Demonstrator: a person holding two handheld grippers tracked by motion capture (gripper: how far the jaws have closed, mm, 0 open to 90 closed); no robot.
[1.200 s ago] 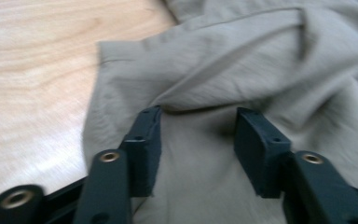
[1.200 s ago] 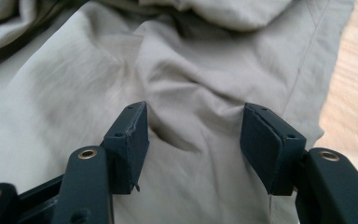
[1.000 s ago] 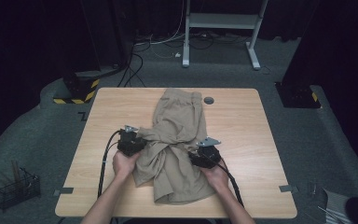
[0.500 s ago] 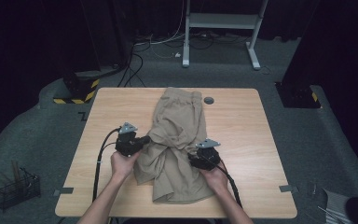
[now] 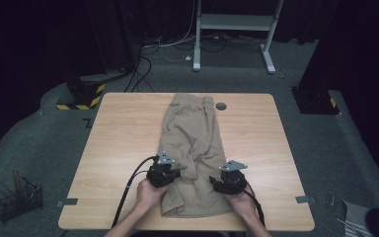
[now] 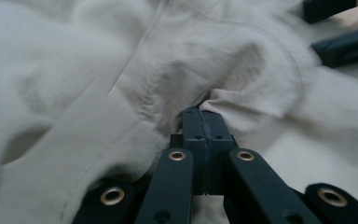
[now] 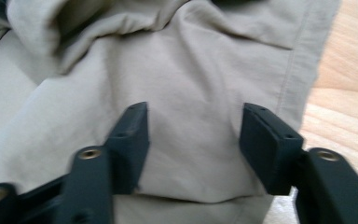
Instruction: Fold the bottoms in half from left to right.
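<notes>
The left claw [image 6: 203,122] rises from six o'clock, its two black jaws pressed flat together with no gap. A pinched fold of the beige shorts [image 6: 121,70] bunches right at their tips, and whether any cloth lies between the pads cannot be told. Creases run out from that pinch toward ten and two o'clock. A curved seam sweeps from twelve round to three. At one to two o'clock, dark parts of the other claw [image 6: 345,44] lie on the cloth.
</notes>
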